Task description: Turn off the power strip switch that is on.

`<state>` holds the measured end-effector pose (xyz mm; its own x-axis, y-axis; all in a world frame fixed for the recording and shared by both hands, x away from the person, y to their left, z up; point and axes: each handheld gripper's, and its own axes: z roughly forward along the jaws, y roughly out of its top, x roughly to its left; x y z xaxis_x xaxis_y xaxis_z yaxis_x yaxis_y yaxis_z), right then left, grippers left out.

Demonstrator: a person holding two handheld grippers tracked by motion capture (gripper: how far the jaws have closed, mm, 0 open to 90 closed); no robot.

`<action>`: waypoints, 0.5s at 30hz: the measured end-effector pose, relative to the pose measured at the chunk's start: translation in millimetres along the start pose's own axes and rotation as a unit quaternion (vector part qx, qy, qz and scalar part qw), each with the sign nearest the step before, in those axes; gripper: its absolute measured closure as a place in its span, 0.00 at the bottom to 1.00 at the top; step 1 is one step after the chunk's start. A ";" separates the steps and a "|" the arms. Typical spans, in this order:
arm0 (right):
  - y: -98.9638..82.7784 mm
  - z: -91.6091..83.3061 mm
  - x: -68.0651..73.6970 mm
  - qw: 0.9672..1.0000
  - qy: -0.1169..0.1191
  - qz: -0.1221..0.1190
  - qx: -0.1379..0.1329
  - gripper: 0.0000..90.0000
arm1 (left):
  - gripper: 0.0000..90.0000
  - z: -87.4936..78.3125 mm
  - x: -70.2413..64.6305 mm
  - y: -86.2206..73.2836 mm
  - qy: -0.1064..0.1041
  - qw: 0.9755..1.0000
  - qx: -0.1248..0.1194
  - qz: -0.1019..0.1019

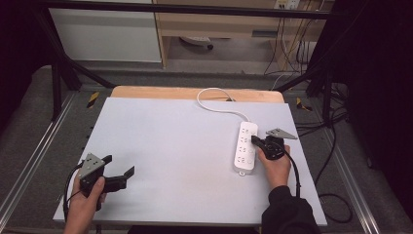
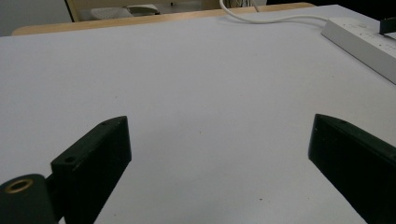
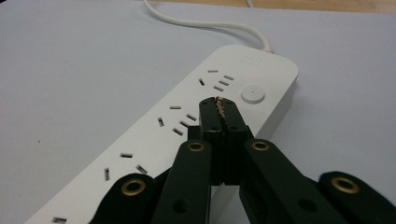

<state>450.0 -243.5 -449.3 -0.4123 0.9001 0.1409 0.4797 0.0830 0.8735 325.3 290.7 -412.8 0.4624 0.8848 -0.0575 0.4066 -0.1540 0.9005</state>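
A white power strip (image 1: 246, 146) lies on the grey table top (image 1: 170, 146), right of centre, and its white cord (image 1: 214, 105) curls off toward the far edge. My right gripper (image 1: 253, 139) is shut with nothing between its jaws. Its tips sit over the strip's right side. In the right gripper view the closed tips (image 3: 219, 105) lie just short of the round button (image 3: 252, 94) on the strip (image 3: 140, 135); whether they touch it I cannot tell. My left gripper (image 1: 119, 165) is open near the front left corner, with bare table between its wide jaws (image 2: 219, 140).
A wooden strip (image 1: 195, 92) runs along the table's far edge. Black frame bars (image 1: 63, 68) stand at the back corners. Loose cables (image 1: 336, 200) lie on the floor to the right. The power strip (image 2: 364, 44) appears at the far right in the left gripper view.
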 end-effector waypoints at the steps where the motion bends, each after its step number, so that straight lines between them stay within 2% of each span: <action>1: 0.1 -0.9 -0.3 1.000 0.000 0.005 0.002 1.00 | 0.06 0.0 0.0 0.0 0.000 1.000 0.000 0.000; 15: 5.4 -7.7 2.3 1.000 0.000 0.003 -0.009 1.00 | 0.06 -0.1 0.5 0.1 0.000 1.000 0.000 -0.001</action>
<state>445.6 -244.3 -440.6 -0.4091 0.9007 0.1461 0.4683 0.0698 0.8808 325.5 291.2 -412.7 0.4611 0.8854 -0.0593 0.4075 -0.1519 0.9005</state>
